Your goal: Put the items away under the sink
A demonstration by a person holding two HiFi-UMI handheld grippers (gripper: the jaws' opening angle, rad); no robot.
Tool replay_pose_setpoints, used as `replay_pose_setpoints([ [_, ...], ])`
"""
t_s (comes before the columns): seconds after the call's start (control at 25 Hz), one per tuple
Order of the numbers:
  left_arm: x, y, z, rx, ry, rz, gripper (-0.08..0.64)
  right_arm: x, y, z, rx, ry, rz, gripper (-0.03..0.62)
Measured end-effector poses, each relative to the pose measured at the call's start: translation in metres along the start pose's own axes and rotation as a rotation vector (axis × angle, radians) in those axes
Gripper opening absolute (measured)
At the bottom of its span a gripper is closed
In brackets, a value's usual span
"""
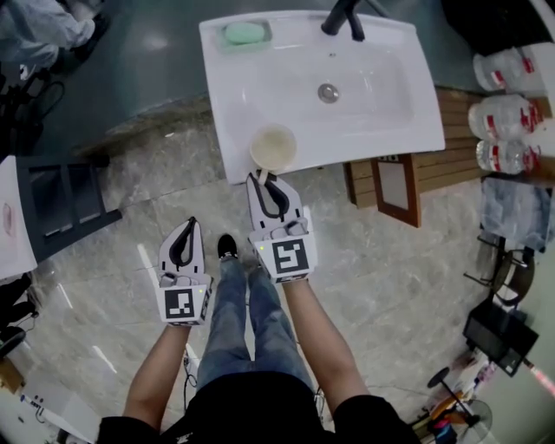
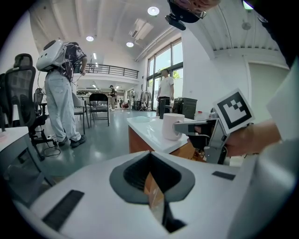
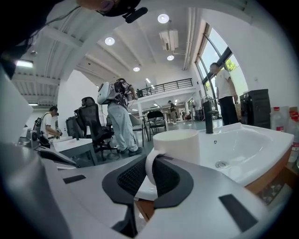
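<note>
A cream mug (image 1: pixel 273 147) stands on the front rim of the white sink (image 1: pixel 381 121). My right gripper (image 1: pixel 264 184) reaches up to it from below, and its jaws are closed on the mug's handle. The right gripper view shows the handle loop pinched between the dark pads of the right gripper (image 3: pixel 152 175), with the mug (image 3: pixel 180 147) upright just beyond. My left gripper (image 1: pixel 186 232) hangs lower left over the floor, shut and holding nothing. The left gripper view looks past that shut left gripper (image 2: pixel 152 186) to the mug (image 2: pixel 173 126) on the sink edge.
A black faucet (image 1: pixel 344 17) and green soap (image 1: pixel 243 33) sit at the back of the sink. A wooden cabinet (image 1: pixel 395 186) stands below to the right, with water bottles (image 1: pixel 512 113) further right. A dark stand (image 1: pixel 61 204) is on the left. A person (image 2: pixel 60 93) stands behind.
</note>
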State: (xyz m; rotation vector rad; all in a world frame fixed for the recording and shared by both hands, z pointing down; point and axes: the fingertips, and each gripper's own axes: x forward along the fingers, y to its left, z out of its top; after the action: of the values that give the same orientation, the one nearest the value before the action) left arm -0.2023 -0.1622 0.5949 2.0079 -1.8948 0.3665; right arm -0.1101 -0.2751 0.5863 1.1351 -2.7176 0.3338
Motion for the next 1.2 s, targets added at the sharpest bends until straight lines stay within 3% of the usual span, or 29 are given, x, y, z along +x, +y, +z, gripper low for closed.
replay_pose_setpoints([
  [0.12,-0.002,-0.007,-0.001,0.005,0.007,-0.022,0.008,-0.009,0.006,0.004,-0.041,-0.023,0.036,0.044],
  [0.32,0.0,-0.02,0.005,0.029,0.0,-0.051,0.008,-0.032,0.006,0.016,-0.022,-0.072,0.053,0.043],
  [0.64,0.0,-0.062,0.022,0.052,-0.019,-0.136,0.006,-0.11,-0.018,0.015,0.051,-0.095,-0.04,0.043],
  [0.96,0.006,-0.153,0.011,0.098,-0.058,-0.351,0.008,-0.197,-0.073,-0.042,0.102,-0.056,-0.208,0.043],
  [1.2,0.041,-0.2,-0.043,0.116,-0.091,-0.442,0.008,-0.216,-0.11,-0.114,0.087,-0.069,-0.279,0.043],
])
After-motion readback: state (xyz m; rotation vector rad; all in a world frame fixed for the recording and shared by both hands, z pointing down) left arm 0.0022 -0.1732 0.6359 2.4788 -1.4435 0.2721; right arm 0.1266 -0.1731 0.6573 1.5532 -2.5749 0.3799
